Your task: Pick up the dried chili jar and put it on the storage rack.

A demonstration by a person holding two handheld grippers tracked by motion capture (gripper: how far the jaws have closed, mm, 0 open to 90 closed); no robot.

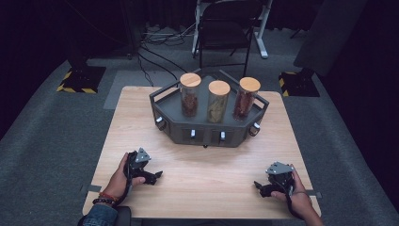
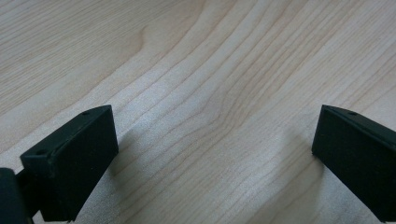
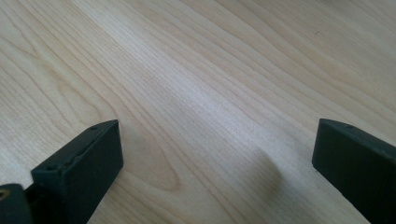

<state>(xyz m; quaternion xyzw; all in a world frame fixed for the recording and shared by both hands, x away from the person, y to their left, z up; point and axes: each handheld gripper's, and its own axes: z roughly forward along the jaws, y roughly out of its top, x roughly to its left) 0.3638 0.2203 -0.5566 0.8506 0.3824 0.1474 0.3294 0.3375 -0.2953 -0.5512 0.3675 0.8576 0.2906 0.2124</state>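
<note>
High view: left gripper (image 1: pixel 157 174) and right gripper (image 1: pixel 257 185) rest low on the pale wooden table (image 1: pixel 141 117), well short of the dark grey angular tray (image 1: pixel 207 134) holding three cork-lidded glass jars (image 1: pixel 219 101); looks like start pose, next a forward reach. Left gripper view: jaws wide apart, empty, just above the wood. Right gripper view: the same.

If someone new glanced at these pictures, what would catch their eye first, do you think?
Probably the three jars with wooden lids, standing upright in a row on the dark tray at the table's far side. Next, the left gripper and right gripper, both open, resting on the wooden table near the person's edge.
</note>
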